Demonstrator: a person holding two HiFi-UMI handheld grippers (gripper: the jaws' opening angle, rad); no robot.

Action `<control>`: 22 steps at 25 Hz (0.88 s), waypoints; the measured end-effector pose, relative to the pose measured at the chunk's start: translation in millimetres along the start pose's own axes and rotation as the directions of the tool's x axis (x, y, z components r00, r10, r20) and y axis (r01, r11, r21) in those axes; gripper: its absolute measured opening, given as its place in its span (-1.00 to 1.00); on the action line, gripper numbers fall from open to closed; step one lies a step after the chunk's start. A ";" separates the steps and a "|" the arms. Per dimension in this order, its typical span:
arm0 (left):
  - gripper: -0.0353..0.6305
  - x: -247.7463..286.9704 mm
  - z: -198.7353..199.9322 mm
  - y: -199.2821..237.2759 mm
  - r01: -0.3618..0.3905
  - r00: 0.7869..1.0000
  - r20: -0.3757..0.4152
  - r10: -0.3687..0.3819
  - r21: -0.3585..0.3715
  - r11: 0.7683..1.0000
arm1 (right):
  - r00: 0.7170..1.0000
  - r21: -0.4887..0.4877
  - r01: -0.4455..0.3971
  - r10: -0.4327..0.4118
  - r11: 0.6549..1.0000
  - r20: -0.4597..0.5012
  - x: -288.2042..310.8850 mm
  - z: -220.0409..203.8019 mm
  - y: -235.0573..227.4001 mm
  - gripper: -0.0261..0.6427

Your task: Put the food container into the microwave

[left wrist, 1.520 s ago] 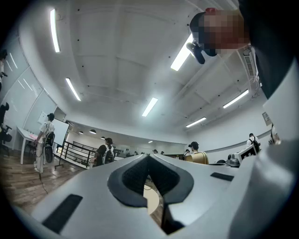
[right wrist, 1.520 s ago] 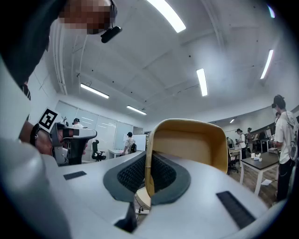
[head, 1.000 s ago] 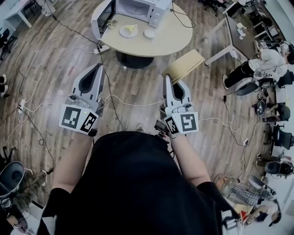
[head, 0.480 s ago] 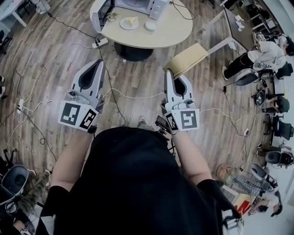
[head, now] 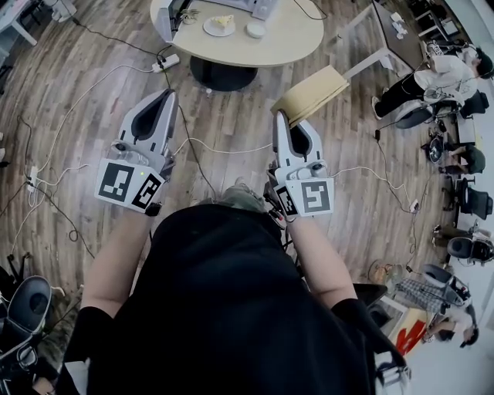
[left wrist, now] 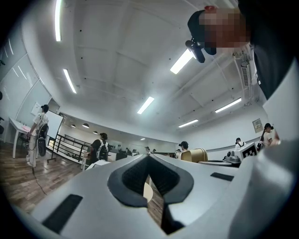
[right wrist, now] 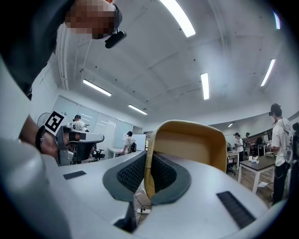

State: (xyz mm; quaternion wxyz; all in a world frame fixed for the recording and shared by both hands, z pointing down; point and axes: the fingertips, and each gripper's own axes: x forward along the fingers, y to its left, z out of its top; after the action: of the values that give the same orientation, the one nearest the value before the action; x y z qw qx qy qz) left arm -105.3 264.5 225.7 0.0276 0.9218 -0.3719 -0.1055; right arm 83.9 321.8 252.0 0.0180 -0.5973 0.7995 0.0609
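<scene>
Bright ceiling strip lights (left wrist: 184, 60), sharp focus, strong fisheye bending, dark corners

The counter (head: 285, 42) stands ahead, at the far edge of the floor (head: 93, 108). On it the microwave (head: 258, 6) sits at the back, with the plate (head: 220, 25) in front of it and the food container (head: 255, 30) just right of the plate. A power strip (head: 166, 62) lies on the floor left of the counter's base. A chair (head: 312, 92) stands to the counter's near right. The left gripper (head: 166, 94) and right gripper (head: 279, 116) are side by side over the floor, well short of the counter, the right one's tip near the chair.

Round table (head: 289, 38) w/ microwave (head: 255, 6), plate (head: 218, 26) & white container (head: 255, 30) on it.
</scene>
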 end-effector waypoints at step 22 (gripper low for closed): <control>-0.84 33.1 -11.1 21.4 -0.070 0.997 -0.015 0.071 0.032 0.997 | 0.999 0.019 -0.044 0.043 0.999 0.020 48.5 -6.1 -29.1 -0.83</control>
State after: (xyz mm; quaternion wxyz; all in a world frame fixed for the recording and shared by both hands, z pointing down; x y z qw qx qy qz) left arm -94.3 225.8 233.6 0.0198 0.9093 -0.4056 -0.0913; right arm 98.1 266.7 250.9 0.0306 -0.5789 0.8126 0.0594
